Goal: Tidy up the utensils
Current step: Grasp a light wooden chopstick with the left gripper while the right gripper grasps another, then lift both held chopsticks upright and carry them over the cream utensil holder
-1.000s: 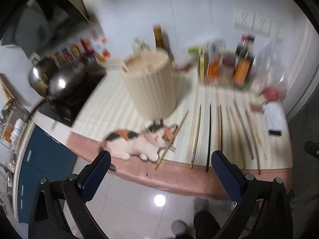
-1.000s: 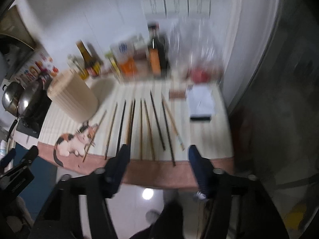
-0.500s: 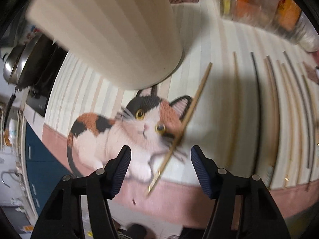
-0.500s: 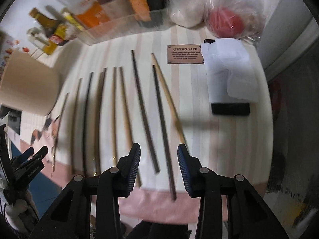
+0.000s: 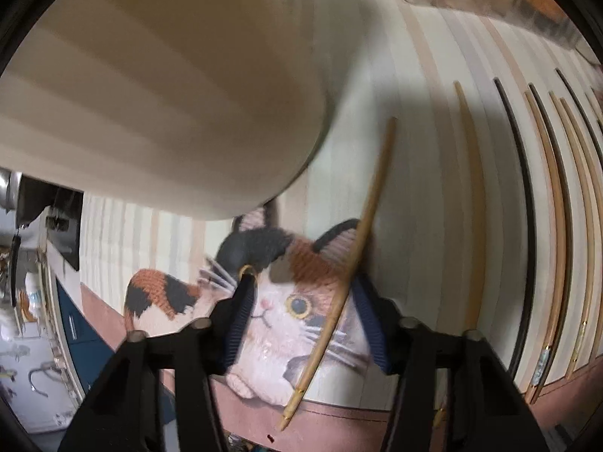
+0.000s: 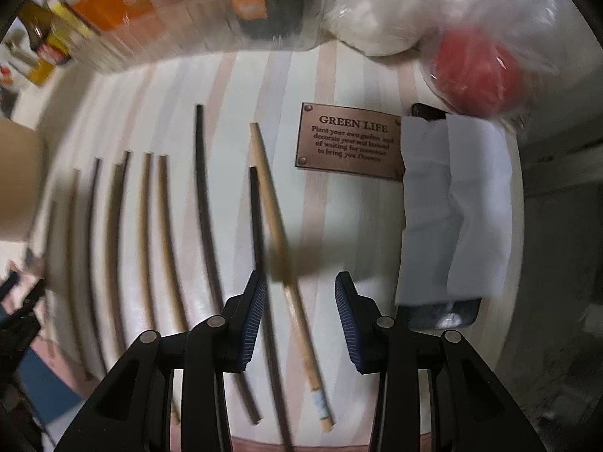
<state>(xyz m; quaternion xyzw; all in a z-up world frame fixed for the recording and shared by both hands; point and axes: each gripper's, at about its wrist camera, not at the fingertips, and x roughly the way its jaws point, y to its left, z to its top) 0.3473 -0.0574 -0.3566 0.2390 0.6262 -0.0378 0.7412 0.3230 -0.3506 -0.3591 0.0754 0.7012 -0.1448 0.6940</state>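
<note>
Several chopsticks lie side by side on a striped mat (image 5: 422, 150). In the left wrist view my left gripper (image 5: 301, 301) is open, low over the cat picture (image 5: 279, 301), its fingers either side of a slanted light wooden chopstick (image 5: 361, 233). A big beige ribbed holder (image 5: 169, 94) stands just beyond. In the right wrist view my right gripper (image 6: 299, 293) is open, straddling a light wooden chopstick (image 6: 279, 233), with a dark chopstick (image 6: 258, 226) beside its left finger. More chopsticks (image 6: 166, 226) lie to the left.
A brown "GREEN LIFE" label (image 6: 348, 141) is on the mat. White paper over a dark phone (image 6: 448, 203) lies at the right. A bagged red item (image 6: 475, 71), a clear box of sauce packets (image 6: 196, 11) and bottles (image 6: 41, 37) line the back. The mat's pink front edge (image 5: 331, 422) is close.
Both grippers have come down and forward close to the mat. The left one now brackets the slanted chopstick on the cat; the right one now brackets the light chopstick on the right.
</note>
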